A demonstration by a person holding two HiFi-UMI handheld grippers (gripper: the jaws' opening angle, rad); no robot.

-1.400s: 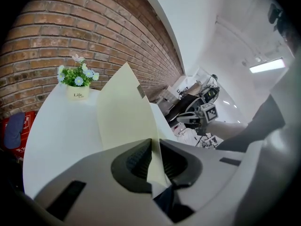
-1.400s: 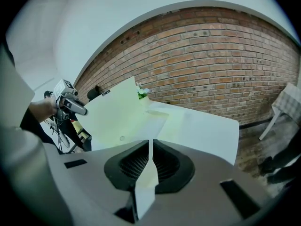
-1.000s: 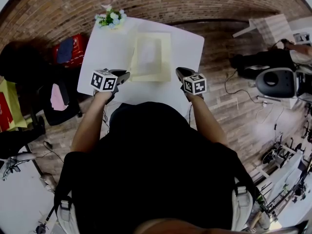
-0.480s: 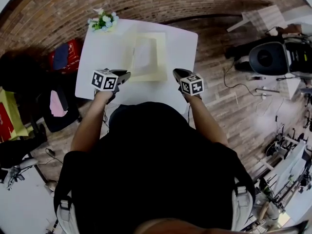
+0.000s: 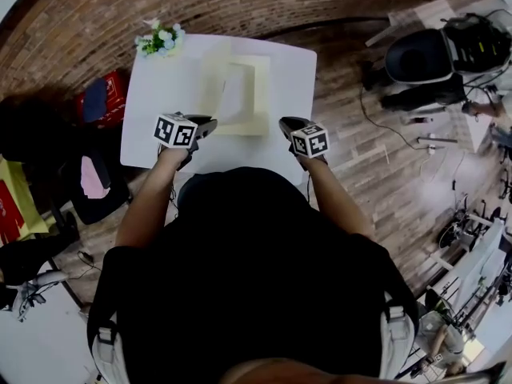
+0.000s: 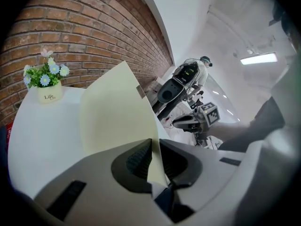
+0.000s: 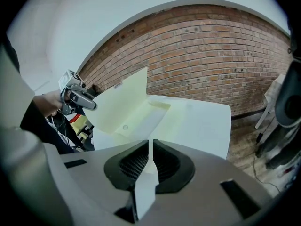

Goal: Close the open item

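Note:
A pale yellow folder (image 5: 240,94) lies open on the white table (image 5: 156,114). Its left cover (image 6: 115,109) stands raised and tilted, and its right half (image 7: 155,117) lies flat. My left gripper (image 5: 204,125) is shut on the near edge of the raised cover, whose sheet runs between its pads (image 6: 155,147). My right gripper (image 5: 285,124) is shut on the folder's near right edge, with a pale strip pinched between its pads (image 7: 150,147). Each gripper shows in the other's view: the right gripper (image 6: 197,119) and the left gripper (image 7: 77,97).
A small pot of flowers (image 5: 160,40) stands at the table's far left corner (image 6: 45,81). A brick wall runs behind the table. A black chair (image 5: 420,54) and cables lie at the right on the floor, and bags (image 5: 100,94) at the left.
The folder's left cover has come up more upright and leans toward the right half. Both grippers have shifted slightly inward with the folder edges still held.

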